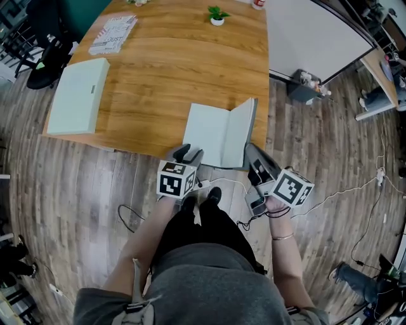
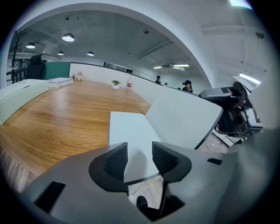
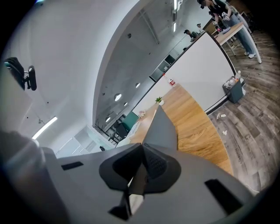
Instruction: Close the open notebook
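The notebook (image 1: 208, 131) lies open at the front edge of the wooden table (image 1: 158, 70). Its left page is flat, while its right cover (image 1: 242, 130) stands lifted, nearly upright. My right gripper (image 1: 250, 151) is shut on the lower corner of that grey cover (image 3: 163, 127), which sticks out from between the jaws of the right gripper (image 3: 142, 164). My left gripper (image 1: 188, 153) hovers open at the near edge of the left page. In the left gripper view the white page (image 2: 129, 131) shows between the spread jaws of the left gripper (image 2: 139, 158), and the pads do not press on it.
A pale green closed book (image 1: 77, 95) lies at the table's left end, with a printed magazine (image 1: 113, 33) behind it. A small potted plant (image 1: 217, 15) stands at the back. A white board (image 1: 311, 35) leans to the right of the table. Cables (image 1: 342, 190) run over the floor.
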Motion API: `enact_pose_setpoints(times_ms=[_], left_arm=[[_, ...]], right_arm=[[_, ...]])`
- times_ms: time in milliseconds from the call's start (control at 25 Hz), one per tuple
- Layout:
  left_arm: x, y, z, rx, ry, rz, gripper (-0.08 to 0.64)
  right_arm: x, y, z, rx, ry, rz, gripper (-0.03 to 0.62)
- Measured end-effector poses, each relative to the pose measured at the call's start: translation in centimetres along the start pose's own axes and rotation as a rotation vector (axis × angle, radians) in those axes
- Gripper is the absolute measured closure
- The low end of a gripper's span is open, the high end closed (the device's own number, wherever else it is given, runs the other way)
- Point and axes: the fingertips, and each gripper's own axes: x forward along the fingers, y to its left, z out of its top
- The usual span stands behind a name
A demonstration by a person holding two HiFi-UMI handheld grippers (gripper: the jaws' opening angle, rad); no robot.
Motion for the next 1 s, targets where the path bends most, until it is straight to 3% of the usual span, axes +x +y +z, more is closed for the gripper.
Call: enact_pose_setpoints(times_ms=[680, 1000], left_arm=[[-2.3, 2.6, 0.0, -0.05, -0.047, 0.064, 0.377], [-3.7, 4.5, -2.0, -0.117, -0.028, 0.12, 0.399]], right_arm=[[4.1, 3.5, -1.8, 0.01, 0.075, 0.133, 0.58], [5.8, 4.0, -3.4, 0.028, 0.13, 0.15, 0.58]])
